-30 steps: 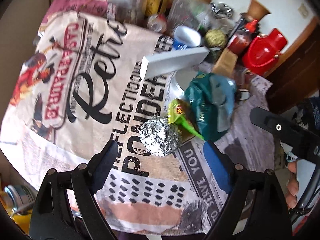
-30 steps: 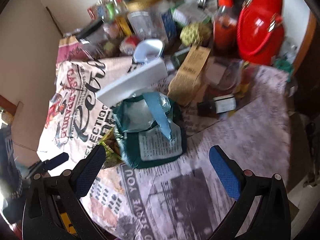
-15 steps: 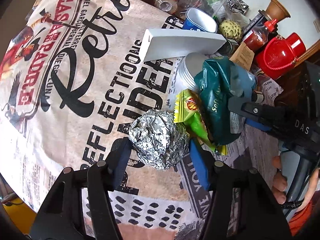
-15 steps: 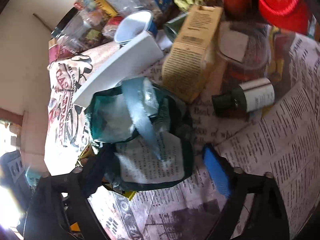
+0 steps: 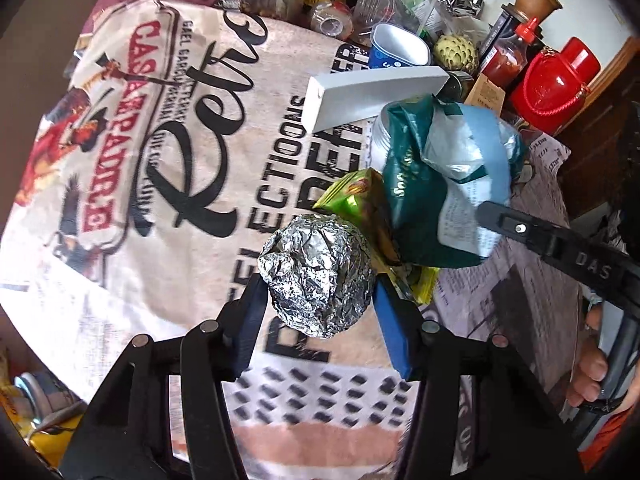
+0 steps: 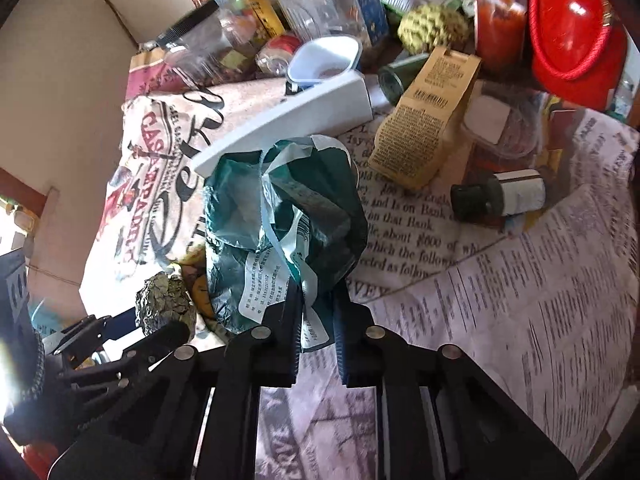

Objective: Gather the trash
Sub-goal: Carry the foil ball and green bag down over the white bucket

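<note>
Our left gripper (image 5: 318, 300) has its blue pads (image 5: 390, 328) pressed on either flank of the crumpled foil ball (image 5: 318, 274), clenched around it after a short closing of the jaws; the ball sits at the centre of the left wrist view, over the printed tablecloth (image 5: 168, 160). Just beside the ball, toward two o'clock, we see a green-yellow snack wrapper (image 5: 358, 200), and past that, still toward two o'clock, the dark green plastic bag (image 6: 280, 216). Our right gripper (image 6: 318, 320) has just been closing too, and its jaws now pinch the lower edge of that bag, with the bag's crumpled body rising toward twelve o'clock in the right wrist view. In the same view the foil ball shows at nine o'clock of the bag, caught in our other gripper. A white box (image 5: 372, 96) lies at twelve o'clock of the bag, touching it as far as we can tell. Farther off, toward one o'clock, stand a red jug (image 5: 556, 80) and a sauce bottle (image 5: 510, 56) among other clutter. A hand (image 5: 592, 376) grips the right tool's handle at three o'clock in the left wrist view.
</note>
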Demonstrator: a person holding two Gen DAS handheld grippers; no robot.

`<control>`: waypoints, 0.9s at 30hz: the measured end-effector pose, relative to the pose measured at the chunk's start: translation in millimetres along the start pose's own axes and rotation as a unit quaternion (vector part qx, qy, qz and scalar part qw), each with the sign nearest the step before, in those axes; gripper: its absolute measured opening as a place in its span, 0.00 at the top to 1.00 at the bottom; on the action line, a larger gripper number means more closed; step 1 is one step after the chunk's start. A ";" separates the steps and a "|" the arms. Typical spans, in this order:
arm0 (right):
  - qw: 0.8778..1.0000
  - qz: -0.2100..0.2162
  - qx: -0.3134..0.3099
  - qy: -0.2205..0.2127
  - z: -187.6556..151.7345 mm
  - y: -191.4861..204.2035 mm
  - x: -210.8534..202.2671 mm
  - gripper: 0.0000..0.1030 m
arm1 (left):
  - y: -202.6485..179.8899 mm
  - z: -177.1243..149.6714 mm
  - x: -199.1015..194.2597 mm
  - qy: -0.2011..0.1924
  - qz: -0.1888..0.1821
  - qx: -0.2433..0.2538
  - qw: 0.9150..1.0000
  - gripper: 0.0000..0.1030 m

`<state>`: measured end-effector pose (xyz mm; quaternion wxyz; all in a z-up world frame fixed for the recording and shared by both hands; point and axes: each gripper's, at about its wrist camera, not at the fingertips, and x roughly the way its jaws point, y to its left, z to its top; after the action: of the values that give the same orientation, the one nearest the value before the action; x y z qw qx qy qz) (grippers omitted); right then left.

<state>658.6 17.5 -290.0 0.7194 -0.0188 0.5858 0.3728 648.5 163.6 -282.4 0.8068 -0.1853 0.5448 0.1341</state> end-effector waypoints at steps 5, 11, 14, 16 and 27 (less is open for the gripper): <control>0.999 -0.024 0.018 -0.043 -13.1 14.4 -29.1 0.89 | 16.5 -8.6 -22.6 -0.022 -0.010 0.011 1.000 0.48; 0.992 -0.061 0.049 -0.098 -36.6 32.0 -69.0 0.89 | 32.6 -20.7 -54.0 -0.045 -0.027 0.040 0.998 0.48; 0.986 -0.084 0.063 -0.131 -51.8 44.0 -92.3 0.89 | 40.9 -28.2 -75.6 -0.062 -0.045 0.063 0.995 0.48; 0.981 -0.099 0.073 -0.152 -62.3 52.0 -107.1 0.89 | 44.9 -30.8 -87.5 -0.074 -0.053 0.079 0.993 0.48; 0.956 -0.141 0.119 -0.231 -128.3 94.8 -186.6 0.89 | 55.9 -52.3 -168.8 -0.137 -0.097 0.149 0.974 0.48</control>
<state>492.6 -69.5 -131.5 0.8771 0.0709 0.4354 0.1899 519.2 188.0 -151.9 0.9016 -0.0950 0.4219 -0.0035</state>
